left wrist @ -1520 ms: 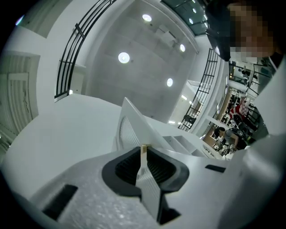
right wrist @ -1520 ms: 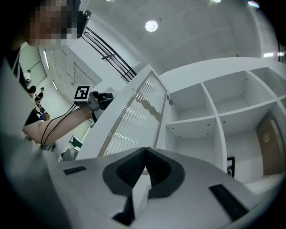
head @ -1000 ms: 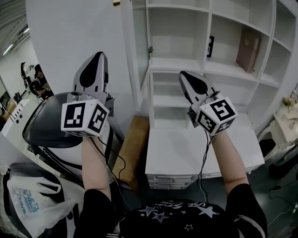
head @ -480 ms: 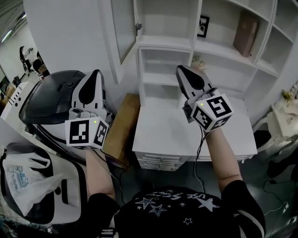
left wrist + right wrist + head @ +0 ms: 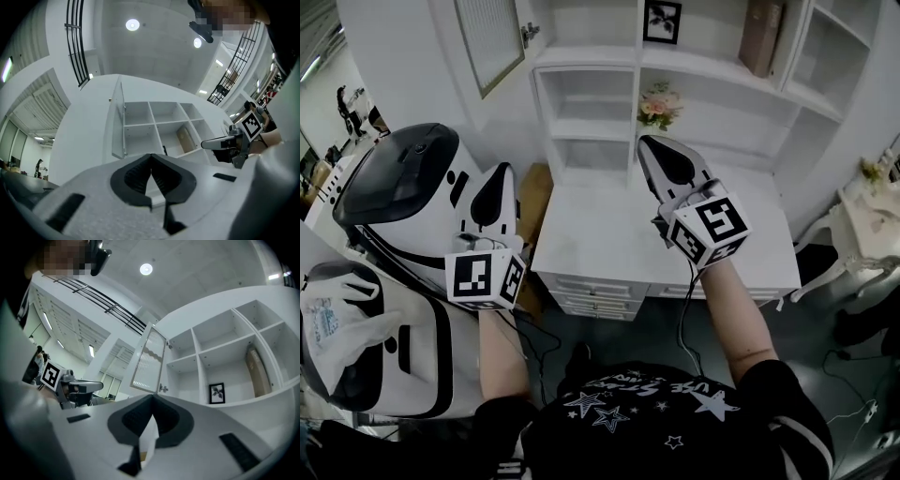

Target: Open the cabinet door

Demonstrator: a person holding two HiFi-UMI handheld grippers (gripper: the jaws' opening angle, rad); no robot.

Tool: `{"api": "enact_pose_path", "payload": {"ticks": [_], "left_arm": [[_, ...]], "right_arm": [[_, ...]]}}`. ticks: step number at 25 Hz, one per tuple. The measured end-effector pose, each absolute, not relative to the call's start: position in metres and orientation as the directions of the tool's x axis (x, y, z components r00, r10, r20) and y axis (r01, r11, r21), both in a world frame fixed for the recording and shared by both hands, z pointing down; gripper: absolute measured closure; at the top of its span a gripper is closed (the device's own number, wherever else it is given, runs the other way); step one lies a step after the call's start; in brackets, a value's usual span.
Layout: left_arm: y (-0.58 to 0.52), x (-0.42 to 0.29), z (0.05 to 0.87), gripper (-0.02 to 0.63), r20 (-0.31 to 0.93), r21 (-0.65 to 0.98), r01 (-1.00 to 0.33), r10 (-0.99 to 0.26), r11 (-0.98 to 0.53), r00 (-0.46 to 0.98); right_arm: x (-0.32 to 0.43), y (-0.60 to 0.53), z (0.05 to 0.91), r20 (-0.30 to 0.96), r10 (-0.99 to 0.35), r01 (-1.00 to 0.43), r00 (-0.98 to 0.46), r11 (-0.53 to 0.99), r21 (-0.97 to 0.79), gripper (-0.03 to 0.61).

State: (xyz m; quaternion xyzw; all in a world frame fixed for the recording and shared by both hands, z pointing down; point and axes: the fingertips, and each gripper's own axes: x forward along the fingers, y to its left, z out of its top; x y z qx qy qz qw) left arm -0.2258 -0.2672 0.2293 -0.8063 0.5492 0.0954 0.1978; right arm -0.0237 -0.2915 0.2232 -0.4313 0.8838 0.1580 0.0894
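The white shelf cabinet (image 5: 694, 75) stands behind a desk. Its slatted cabinet door (image 5: 492, 37) hangs swung open at the upper left, and shows again in the left gripper view (image 5: 118, 119) and the right gripper view (image 5: 149, 359). My left gripper (image 5: 499, 172) is shut and empty, low at the left, well short of the door. Over the desk my right gripper (image 5: 652, 142) is held with jaws shut and nothing in them, apart from the shelves. Each gripper view shows the other gripper to the side, the right gripper (image 5: 225, 143) and the left gripper (image 5: 79, 387).
A white desk with drawers (image 5: 609, 253) fronts the cabinet. A large black and white machine (image 5: 403, 187) and a plastic bag (image 5: 337, 328) crowd the left. A framed picture (image 5: 662, 19), flowers (image 5: 658, 105) and a brown book (image 5: 759, 33) sit on shelves. A brown board (image 5: 534, 187) leans beside the desk.
Both grippers have come down and back from the shelves, the left one more. The cabinet and its open door have slid toward the top of the head view.
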Motion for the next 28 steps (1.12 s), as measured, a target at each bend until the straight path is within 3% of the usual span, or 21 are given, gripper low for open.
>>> {"api": "enact_pose_path", "payload": {"ticks": [17, 28], "left_arm": [[-0.175, -0.02, 0.372, 0.604, -0.093, -0.074, -0.855, -0.85, -0.513, 0.518], [-0.137, 0.025, 0.452, 0.604, 0.048, 0.029, -0.789, -0.788, -0.614, 0.614]], "right_arm": [[0.143, -0.205, 0.349, -0.116, -0.841, -0.845, -0.529, 0.509, 0.16, 0.572], [0.163, -0.161, 0.416, -0.037, -0.85, -0.85, -0.526, 0.525, 0.032, 0.575]]}}
